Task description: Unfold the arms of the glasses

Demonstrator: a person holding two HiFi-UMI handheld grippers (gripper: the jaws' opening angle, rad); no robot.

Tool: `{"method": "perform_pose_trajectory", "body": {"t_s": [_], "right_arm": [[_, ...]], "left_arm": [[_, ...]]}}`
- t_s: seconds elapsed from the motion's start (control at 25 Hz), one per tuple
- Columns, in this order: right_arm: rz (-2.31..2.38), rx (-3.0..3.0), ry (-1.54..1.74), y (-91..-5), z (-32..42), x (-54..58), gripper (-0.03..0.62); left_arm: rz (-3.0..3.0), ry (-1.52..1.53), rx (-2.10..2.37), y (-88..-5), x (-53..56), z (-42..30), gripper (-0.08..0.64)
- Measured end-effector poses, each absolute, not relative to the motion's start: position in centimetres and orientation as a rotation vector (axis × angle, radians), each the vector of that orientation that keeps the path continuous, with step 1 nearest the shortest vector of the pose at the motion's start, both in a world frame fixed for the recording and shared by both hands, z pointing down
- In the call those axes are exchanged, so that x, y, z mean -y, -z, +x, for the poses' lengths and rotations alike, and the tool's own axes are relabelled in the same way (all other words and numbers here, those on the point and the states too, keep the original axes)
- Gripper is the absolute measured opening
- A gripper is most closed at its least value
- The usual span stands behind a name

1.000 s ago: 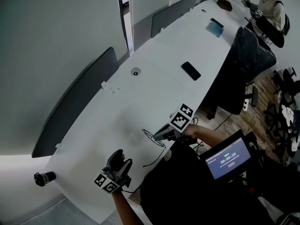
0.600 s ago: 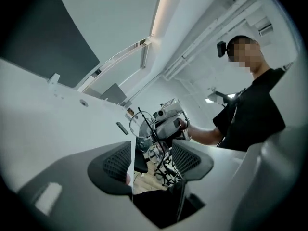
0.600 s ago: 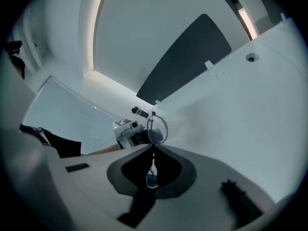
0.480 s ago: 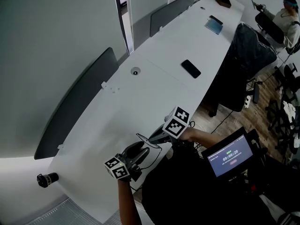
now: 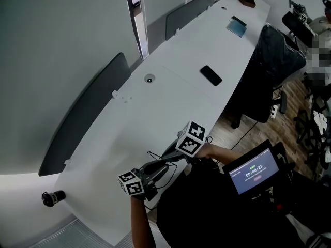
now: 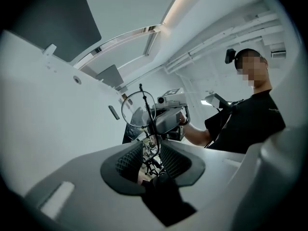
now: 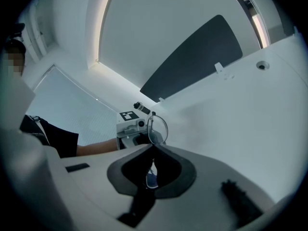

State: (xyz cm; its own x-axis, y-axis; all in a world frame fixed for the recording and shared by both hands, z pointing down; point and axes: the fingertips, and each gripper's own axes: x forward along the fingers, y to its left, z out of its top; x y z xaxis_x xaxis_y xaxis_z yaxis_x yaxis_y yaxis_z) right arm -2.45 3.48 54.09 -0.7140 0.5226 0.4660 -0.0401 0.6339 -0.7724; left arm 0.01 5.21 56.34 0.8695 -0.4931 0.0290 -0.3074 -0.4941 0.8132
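Over the table (image 5: 155,102), right gripper (image 7: 153,147) clamping glasses (image 7: 158,129), left gripper (image 6: 151,150) closing, jaws apart round arm (image 6: 150,117)

Thin black wire-framed glasses (image 6: 138,109) with clear lenses, a long white surface (image 5: 170,102), a glossy black rectangular phone (image 5: 211,76), dark grey divider panels (image 5: 88,112), brown wood-plank floor (image 5: 248,130), a black-framed monitor (image 5: 253,172) glowing blue.

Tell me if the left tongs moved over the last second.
Yes. Against the black phone, the left tongs shifted right in the head view, to the glasses in the right tongs; their jaws have just been closing, a glasses arm between them.
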Motion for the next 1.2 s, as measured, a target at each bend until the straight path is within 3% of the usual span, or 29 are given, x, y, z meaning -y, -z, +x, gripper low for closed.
{"method": "perform_pose_trajectory", "body": {"t_s": [0.12,0.24,0.84,1.2], "right_arm": [[-0.366,2.162,-1.002,-54.2,-2.5,-3.4,0.017],[-0.346,2.161,-0.951,-54.4,-2.4,-3.1,0.017],[-0.352,2.126,-0.935,-55.7,-1.5,-2.9,0.015],[-0.348,2.117,-0.929,-56.3,-0.6,-2.2,0.014]], "left_arm": [[2.103,0.263,0.578,-56.5,-5.1,0.0,0.099],[2.112,0.285,0.548,-56.8,-5.3,0.3,0.019],[2.091,0.2,0.57,-58.2,-6.6,-0.6,0.017],[2.056,0.185,0.704,-59.5,-7.9,-4.6,0.017]]}}
